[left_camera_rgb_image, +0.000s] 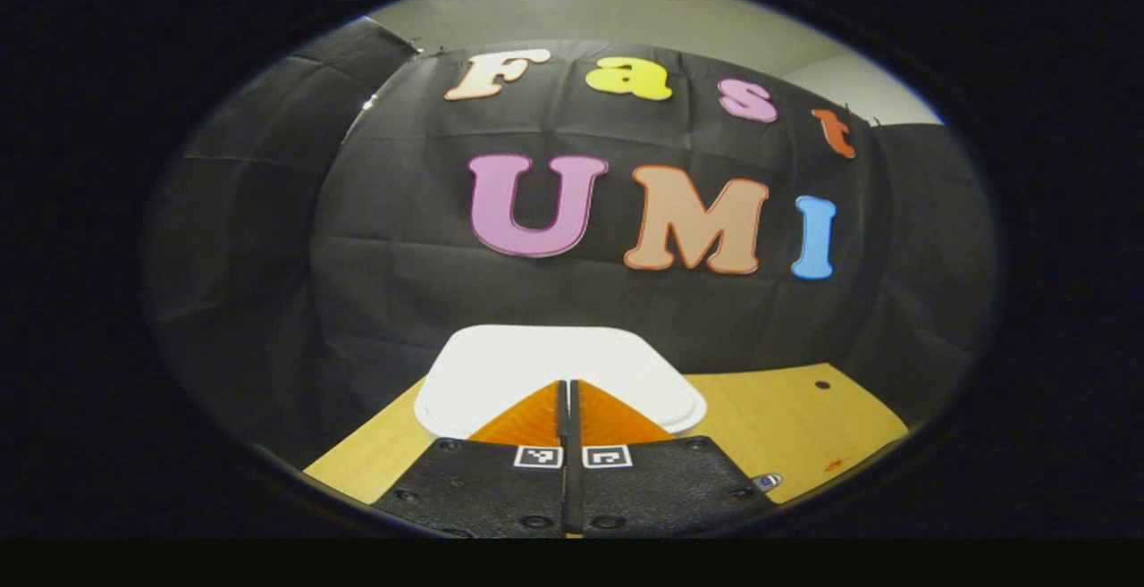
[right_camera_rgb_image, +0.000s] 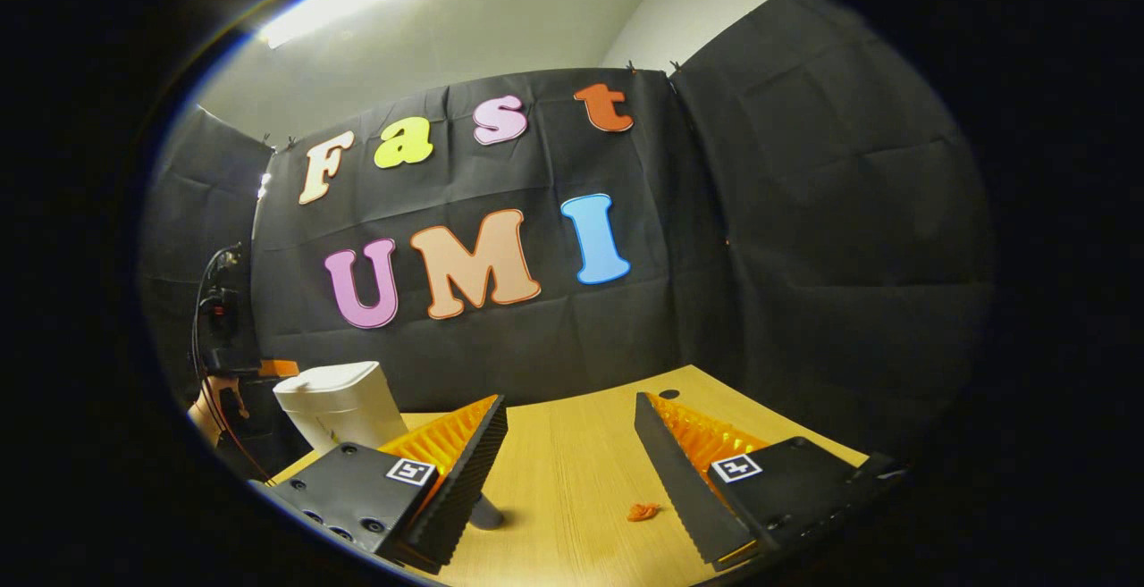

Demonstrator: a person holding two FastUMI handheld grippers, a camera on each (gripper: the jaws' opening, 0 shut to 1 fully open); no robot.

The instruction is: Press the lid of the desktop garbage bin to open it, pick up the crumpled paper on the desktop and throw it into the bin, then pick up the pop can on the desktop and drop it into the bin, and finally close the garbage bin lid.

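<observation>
Left hand-held gripper (left_camera_rgb_image: 568, 399) clenched over the bin lid (left_camera_rgb_image: 554, 364); right hand-held gripper (right_camera_rgb_image: 572, 431) released near an orange scrap (right_camera_rgb_image: 643, 511).

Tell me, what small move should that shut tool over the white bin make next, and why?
Probably press straight down. The left tool is shut and poised over the white bin's lid, which looks closed. The small crumpled scrap lies on the table between the open right tool's fingers.
</observation>
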